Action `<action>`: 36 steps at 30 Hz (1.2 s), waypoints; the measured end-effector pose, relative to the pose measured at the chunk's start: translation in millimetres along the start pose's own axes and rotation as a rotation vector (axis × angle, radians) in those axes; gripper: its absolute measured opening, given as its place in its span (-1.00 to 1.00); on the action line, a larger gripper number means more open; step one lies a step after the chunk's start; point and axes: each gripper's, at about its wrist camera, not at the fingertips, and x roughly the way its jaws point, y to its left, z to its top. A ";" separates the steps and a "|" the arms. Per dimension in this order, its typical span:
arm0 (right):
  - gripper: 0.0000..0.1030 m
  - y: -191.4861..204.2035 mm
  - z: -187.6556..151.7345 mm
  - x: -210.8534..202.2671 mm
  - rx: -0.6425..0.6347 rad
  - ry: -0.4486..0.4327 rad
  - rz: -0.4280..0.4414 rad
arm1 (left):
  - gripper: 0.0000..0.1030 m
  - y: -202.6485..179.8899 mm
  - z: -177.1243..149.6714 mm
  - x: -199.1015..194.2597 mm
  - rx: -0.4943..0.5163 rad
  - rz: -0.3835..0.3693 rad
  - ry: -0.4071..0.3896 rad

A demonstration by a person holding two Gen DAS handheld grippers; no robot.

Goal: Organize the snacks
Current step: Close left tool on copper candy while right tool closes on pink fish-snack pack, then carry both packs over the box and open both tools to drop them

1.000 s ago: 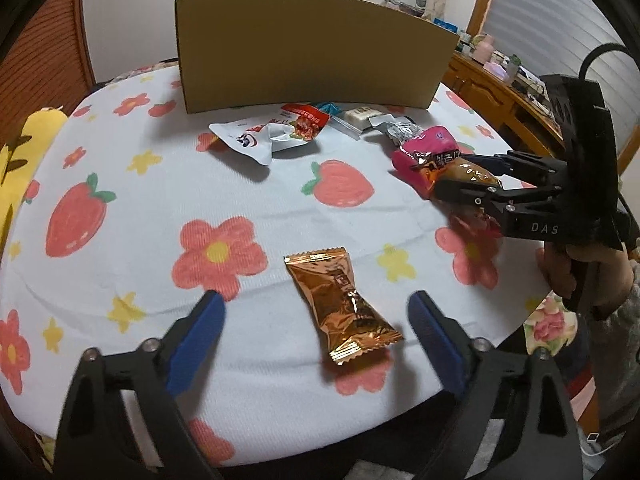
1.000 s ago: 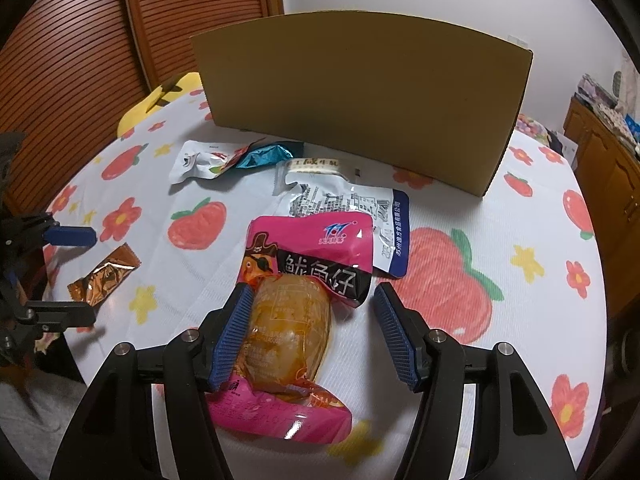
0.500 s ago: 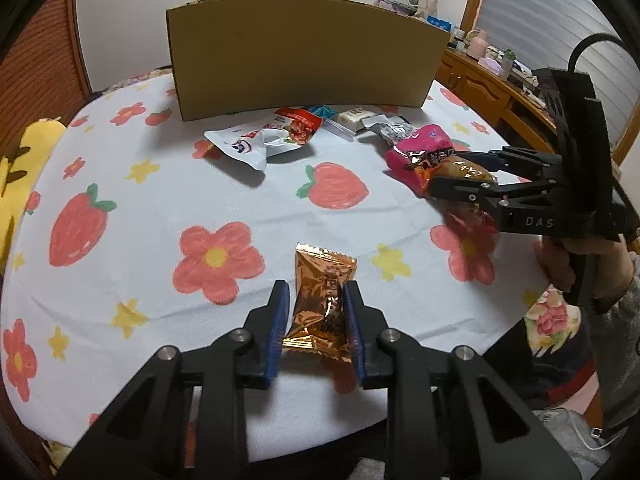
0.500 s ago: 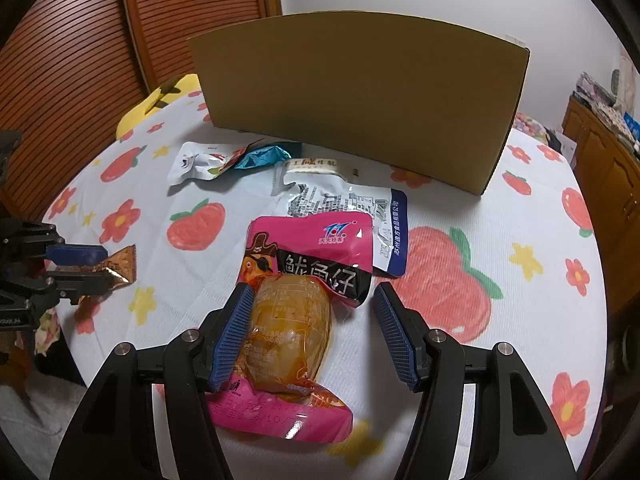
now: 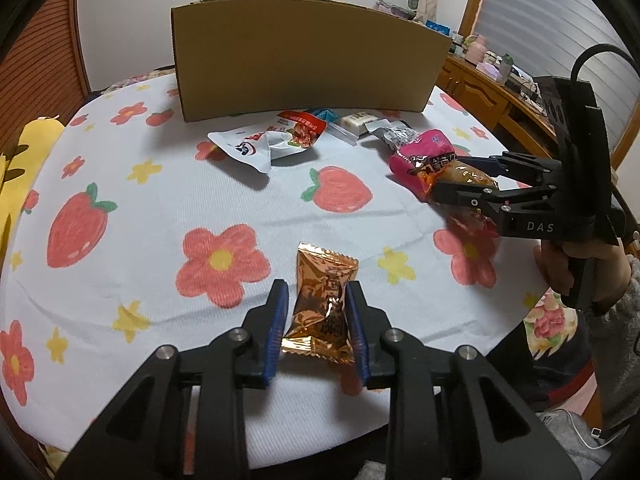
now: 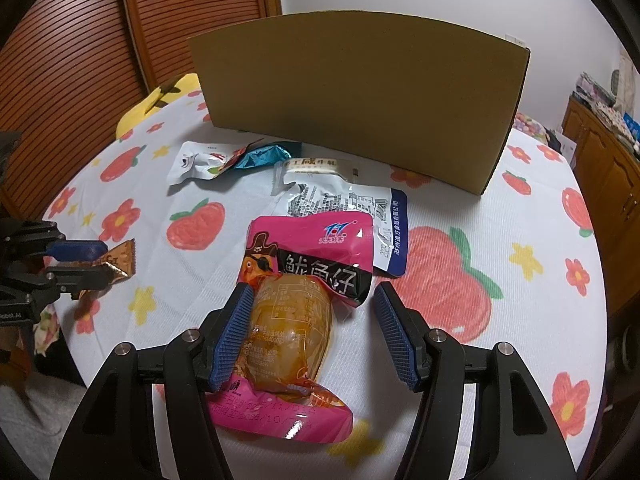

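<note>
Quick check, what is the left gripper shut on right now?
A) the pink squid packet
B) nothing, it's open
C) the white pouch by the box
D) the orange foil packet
D: in the left wrist view the left gripper has both blue fingers pressed against the sides of the orange foil packet, while the pink squid packet lies between the fingers of the open right gripper.

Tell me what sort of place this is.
Likely a room in a home: a round table under a fruit-and-flower tablecloth, a cluttered wooden sideboard by a window blind, and a louvred wooden door.
</note>
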 end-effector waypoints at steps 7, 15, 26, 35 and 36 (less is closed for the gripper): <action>0.24 0.9 -0.2 0.0 -0.001 0.002 -0.004 | -0.63 0.3 -1.7 -1.4 0.001 0.001 -0.016; 0.03 2.6 -0.4 -4.1 0.008 0.026 0.006 | -0.65 6.2 -2.6 -11.9 -0.032 -0.044 -0.068; 0.00 18.7 -9.3 -22.3 -0.003 -0.009 -0.029 | -0.65 9.1 7.7 -28.9 -0.047 -0.035 -0.157; 0.00 24.7 -8.5 -46.0 0.028 -0.081 -0.029 | -0.65 18.9 13.2 -39.4 -0.069 -0.019 -0.200; 0.00 25.0 -7.6 -48.5 0.030 -0.089 -0.029 | -0.65 19.5 14.4 -41.0 -0.070 -0.017 -0.205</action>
